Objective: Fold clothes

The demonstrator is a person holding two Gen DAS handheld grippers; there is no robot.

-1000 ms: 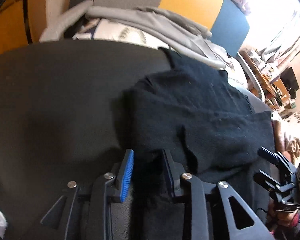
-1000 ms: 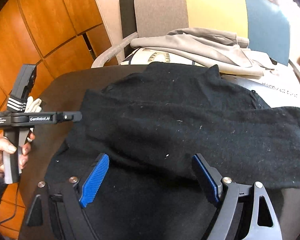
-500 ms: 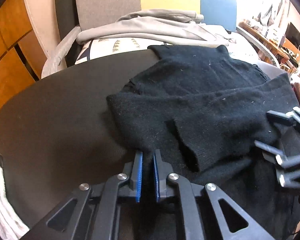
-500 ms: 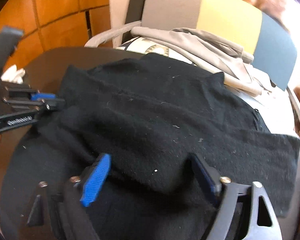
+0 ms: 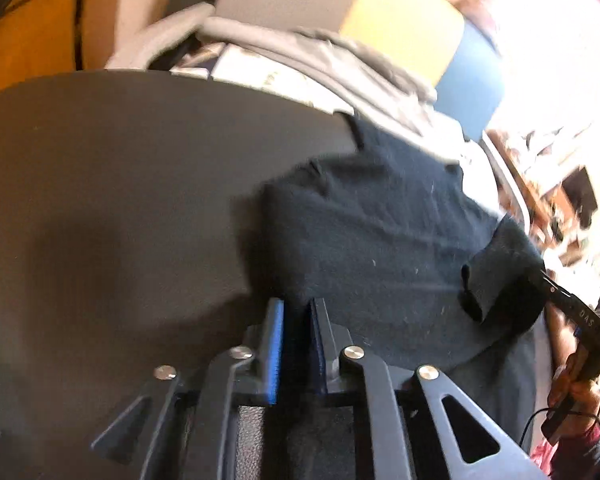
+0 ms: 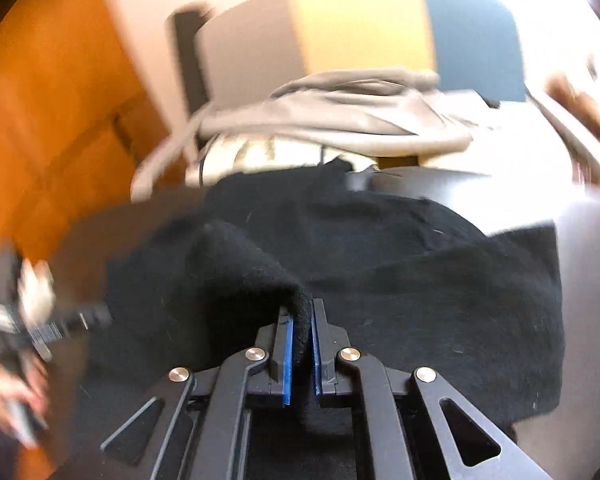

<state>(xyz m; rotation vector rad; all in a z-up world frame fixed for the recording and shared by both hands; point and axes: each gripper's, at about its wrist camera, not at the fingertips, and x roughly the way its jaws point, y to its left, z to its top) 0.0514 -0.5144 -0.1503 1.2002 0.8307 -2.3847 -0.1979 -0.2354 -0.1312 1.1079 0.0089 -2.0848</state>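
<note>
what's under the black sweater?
The black sweater lies on a dark round table, bare to its left. Its own folded layers hide whatever else lies beneath. Grey clothes sit behind it on a chair, not under.

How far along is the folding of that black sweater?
Early. The black sweater lies on the dark table with parts already doubled over. In hand: the right gripper is shut on a raised fold near its front edge; the left gripper has the opposite edge between its jaws, which are opening. Left: finishing the fold, and the grey garment behind is untouched.
</note>
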